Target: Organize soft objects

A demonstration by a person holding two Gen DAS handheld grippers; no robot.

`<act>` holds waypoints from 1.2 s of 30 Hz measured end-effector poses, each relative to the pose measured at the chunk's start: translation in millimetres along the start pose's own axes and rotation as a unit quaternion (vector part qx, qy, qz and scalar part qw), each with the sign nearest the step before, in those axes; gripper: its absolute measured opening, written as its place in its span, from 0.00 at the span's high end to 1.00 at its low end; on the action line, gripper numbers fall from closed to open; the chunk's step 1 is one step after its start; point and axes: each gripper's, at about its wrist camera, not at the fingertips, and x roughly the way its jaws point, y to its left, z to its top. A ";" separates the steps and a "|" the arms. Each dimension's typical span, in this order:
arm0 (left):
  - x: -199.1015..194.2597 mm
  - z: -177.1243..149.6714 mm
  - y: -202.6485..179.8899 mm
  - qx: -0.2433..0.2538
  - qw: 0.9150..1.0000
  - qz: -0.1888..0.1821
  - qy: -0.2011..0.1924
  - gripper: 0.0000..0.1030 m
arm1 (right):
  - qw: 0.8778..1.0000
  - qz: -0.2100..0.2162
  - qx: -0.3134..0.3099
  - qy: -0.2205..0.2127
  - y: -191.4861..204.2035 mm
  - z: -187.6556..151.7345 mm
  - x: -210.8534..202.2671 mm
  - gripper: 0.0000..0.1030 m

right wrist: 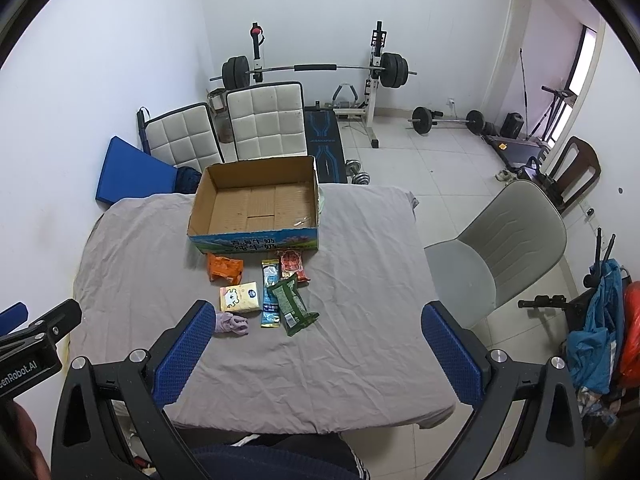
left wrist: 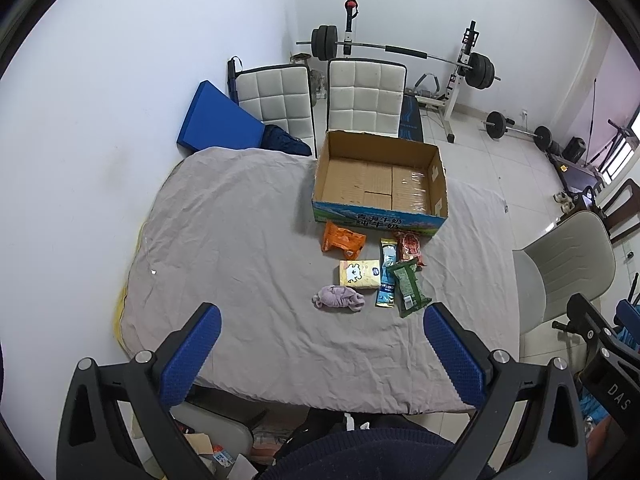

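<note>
An empty open cardboard box stands at the far side of a table covered with a grey cloth. In front of it lie an orange packet, a red packet, a blue packet, a green packet, a yellow tissue pack and a crumpled lilac cloth. My left gripper and my right gripper are both open and empty, held high above the table's near edge.
Two white padded chairs stand behind the table, with a blue mat against the wall. A grey chair stands at the table's right. A barbell rack and weights are at the back.
</note>
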 end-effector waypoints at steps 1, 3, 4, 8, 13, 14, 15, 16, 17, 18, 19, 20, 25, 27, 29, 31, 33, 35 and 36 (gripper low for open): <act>-0.1 -0.2 -0.1 0.000 1.000 -0.001 0.000 0.00 | 1.000 -0.001 0.000 0.000 0.3 0.1 0.2 0.00; 0.0 -0.4 0.1 0.000 1.000 0.000 -0.001 0.00 | 1.000 0.000 0.000 -0.001 0.0 0.3 0.0 0.00; 0.1 -0.1 0.4 0.000 1.000 -0.001 0.000 0.00 | 1.000 0.000 0.000 -0.001 0.1 0.4 0.1 0.00; -0.6 0.1 -0.4 0.001 1.000 -0.003 -0.001 0.00 | 1.000 -0.001 0.000 -0.001 -0.3 1.4 -1.5 0.00; 0.6 3.4 -3.4 0.002 1.000 -0.006 0.002 0.00 | 1.000 -0.002 0.000 -0.002 -2.8 2.9 -1.6 0.00; 0.5 3.6 -4.2 0.002 1.000 -0.006 0.001 0.00 | 1.000 -0.001 0.000 -0.002 -3.4 3.5 -1.8 0.00; 0.7 3.8 -2.9 0.001 1.000 -0.007 0.001 0.00 | 1.000 -0.001 0.000 -0.003 -5.0 3.3 -1.4 0.00; 1.3 5.2 -3.1 0.002 1.000 -0.008 0.001 0.00 | 1.000 -0.002 0.000 -0.003 -4.9 4.5 -1.9 0.00; 1.8 6.0 -4.0 0.002 1.000 -0.008 0.001 0.00 | 1.000 -0.001 -0.001 -0.003 -6.0 4.2 -1.9 0.00; 3.3 6.7 -5.7 0.003 1.000 -0.007 0.002 0.00 | 1.000 0.000 0.000 -0.003 -6.2 3.9 -1.8 0.00; 4.5 7.6 -6.3 0.003 1.000 -0.007 0.004 0.00 | 1.000 -0.001 0.000 -0.003 -6.2 3.7 -1.7 0.00; 5.7 8.3 -5.6 0.003 1.000 -0.007 0.005 0.00 | 1.000 0.000 -0.001 -0.002 -6.4 4.5 -1.3 0.00; 8.6 10.3 -6.6 0.002 1.000 -0.007 0.002 0.00 | 1.000 0.002 0.000 -0.005 -8.0 7.3 2.5 0.00; 11.8 12.9 -7.7 0.004 1.000 -0.007 0.002 0.00 | 1.000 0.003 0.002 -0.005 -9.4 8.9 5.7 0.00; 14.9 13.9 -8.4 0.005 1.000 -0.008 0.004 0.00 | 1.000 0.004 0.003 -0.003 -10.3 11.1 9.2 0.00; 19.2 15.7 -9.6 0.005 1.000 -0.008 0.006 0.00 | 1.000 0.003 0.004 -0.001 -11.0 14.8 15.2 0.00; 25.1 19.7 -11.5 0.005 1.000 -0.008 0.007 0.00 | 1.000 0.005 0.008 0.003 -12.2 17.2 21.4 0.00; 31.6 25.3 -13.2 0.007 1.000 -0.004 0.001 0.00 | 1.000 0.007 0.012 0.010 -14.4 20.4 32.6 0.00; 36.6 28.3 -15.2 0.010 1.000 -0.002 0.001 0.00 | 1.000 0.009 0.013 0.016 -16.1 21.7 40.3 0.00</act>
